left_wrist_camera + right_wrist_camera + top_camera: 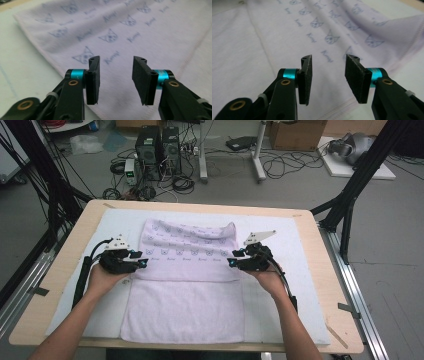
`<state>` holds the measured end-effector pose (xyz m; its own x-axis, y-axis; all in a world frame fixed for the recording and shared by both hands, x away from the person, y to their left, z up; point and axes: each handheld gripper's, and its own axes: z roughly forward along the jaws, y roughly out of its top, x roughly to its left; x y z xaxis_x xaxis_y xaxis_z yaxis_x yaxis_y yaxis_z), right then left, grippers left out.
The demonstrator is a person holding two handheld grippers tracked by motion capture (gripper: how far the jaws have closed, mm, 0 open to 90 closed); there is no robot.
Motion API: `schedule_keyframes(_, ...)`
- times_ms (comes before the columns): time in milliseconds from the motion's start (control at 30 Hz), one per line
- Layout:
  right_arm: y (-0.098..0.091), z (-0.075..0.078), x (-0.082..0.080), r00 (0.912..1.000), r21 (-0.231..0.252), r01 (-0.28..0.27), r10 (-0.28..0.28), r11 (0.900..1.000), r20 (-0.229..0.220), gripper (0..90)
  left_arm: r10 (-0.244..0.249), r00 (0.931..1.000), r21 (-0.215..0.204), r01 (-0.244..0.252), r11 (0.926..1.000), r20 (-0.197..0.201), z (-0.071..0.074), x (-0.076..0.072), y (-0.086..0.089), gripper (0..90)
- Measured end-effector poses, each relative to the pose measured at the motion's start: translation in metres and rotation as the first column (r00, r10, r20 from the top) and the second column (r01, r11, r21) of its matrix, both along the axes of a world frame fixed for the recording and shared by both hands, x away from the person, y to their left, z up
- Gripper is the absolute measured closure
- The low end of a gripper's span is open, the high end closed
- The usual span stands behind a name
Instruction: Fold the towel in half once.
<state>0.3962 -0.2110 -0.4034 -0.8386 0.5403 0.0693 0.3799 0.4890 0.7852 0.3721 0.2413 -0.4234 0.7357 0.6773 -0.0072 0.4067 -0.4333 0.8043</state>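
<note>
Cables, computer towers and cardboard boxes crowd the floor behind a pale wooden desk [65,285], which carries a white mat [295,270]. On the mat lies a lilac towel [190,285], partly folded: its far half has been brought toward the person, so a printed layer rests over the plain near part, with a rumpled ridge along the far edge.

The left gripper [141,264] sits at the folded layer's left edge and the right gripper [232,262] at its right edge. In both gripper views the jaws stand partly apart with nothing between them, cloth lying just beyond and below.

Risks, as I judge them: jaws closing from here could pinch both layers instead of one, or catch the mat beneath, dragging the whole towel. Uneven pulls from the two sides would skew the fold, and the far ridge may set as a crease.

Small cat faces repeat across the towel, each beside a cursive word too blurred to read. No brand label is legible.
</note>
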Motion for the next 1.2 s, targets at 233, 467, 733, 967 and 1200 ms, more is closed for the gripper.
schedule_keyframes(233,0.005,-0.022,-0.005,0.9988,-0.016,-0.035,0.034,0.9993,-0.036,59.7,-0.018,0.9994,-0.005,0.017,0.9998,-0.03,-0.009,-0.005,0.003,61.2)
schedule_keyframes(467,0.01,-0.037,-0.007,0.997,-0.058,-0.05,0.046,0.9971,-0.062,61.7,-0.038,0.9972,0.039,0.04,0.9984,-0.065,-0.018,-0.007,0.0,62.8)
schedule_keyframes(733,0.011,-0.045,-0.008,0.9962,-0.011,0.023,-0.024,0.9997,-0.084,73.4,0.029,0.9974,-0.024,-0.03,0.9992,-0.066,-0.025,-0.002,-0.007,76.1)
schedule_keyframes(967,0.001,-0.043,-0.016,0.9996,0.0,-0.004,0.004,1.0,-0.029,87.7,-0.004,0.9984,0.056,0.007,0.9984,-0.057,-0.018,-0.002,-0.007,87.3)
schedule_keyframes(1200,-0.004,-0.035,-0.018,0.9996,0.009,-0.01,0.01,0.9999,-0.027,88.7,0.004,0.9995,0.023,-0.003,0.9997,-0.032,-0.01,-0.004,-0.001,87.7)
